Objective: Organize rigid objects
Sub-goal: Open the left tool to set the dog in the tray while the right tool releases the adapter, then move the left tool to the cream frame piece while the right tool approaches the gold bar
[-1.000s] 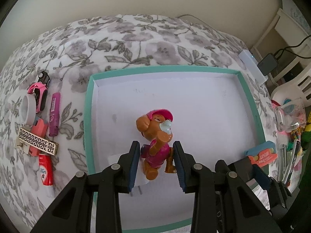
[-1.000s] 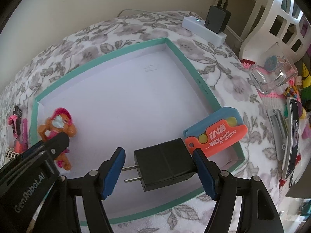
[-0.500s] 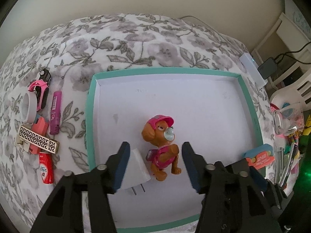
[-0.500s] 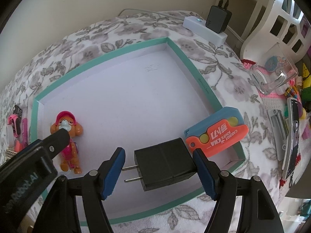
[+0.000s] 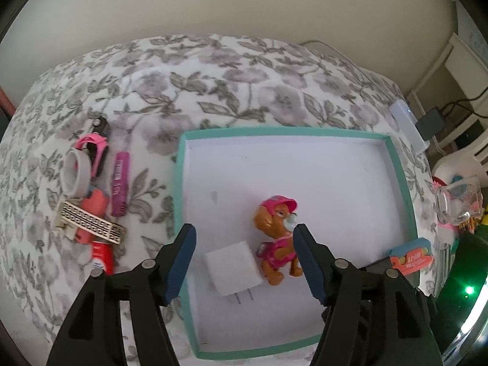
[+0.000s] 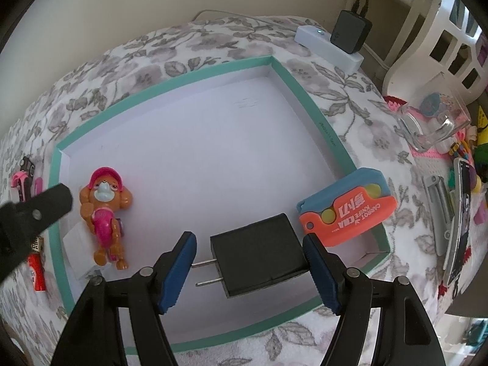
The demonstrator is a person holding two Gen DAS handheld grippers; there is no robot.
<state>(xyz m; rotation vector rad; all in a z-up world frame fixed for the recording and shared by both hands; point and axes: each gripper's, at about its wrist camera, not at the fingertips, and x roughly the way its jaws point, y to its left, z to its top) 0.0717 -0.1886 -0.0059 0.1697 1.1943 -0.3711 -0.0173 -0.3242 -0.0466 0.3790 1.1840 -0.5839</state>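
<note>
Black jaws tipped with blue pads sit nearest you in both views; your left gripper (image 5: 244, 262) is spread wide and holds nothing, with the white plug (image 5: 233, 267) and the toy dog (image 5: 279, 244) lying between and beyond its tips on the floor of the box (image 5: 180, 201); your right gripper (image 6: 248, 270) is also spread, and the black charger (image 6: 259, 259) lies in the gap, its right edge at or very near the right pad while the prongs stop short of the left one, so I judge it set down, not gripped.

Further in, at the lower right of the right-wrist view, the orange and blue cutter (image 6: 347, 207) leans over the box's teal rim; it is half in at best.

So you have three things clearly inside the box and one perched on its edge; that is the part done.

Left to do, in the left-wrist view's middle left: the red tube (image 5: 102, 257), patterned strip (image 5: 91, 222), purple marker (image 5: 120, 192), tape roll (image 5: 73, 172) and pink toy car (image 5: 96, 149) lie on the flowered cloth (image 5: 213, 76), well apart from the box; more clutter sits at the far right edge.
</note>
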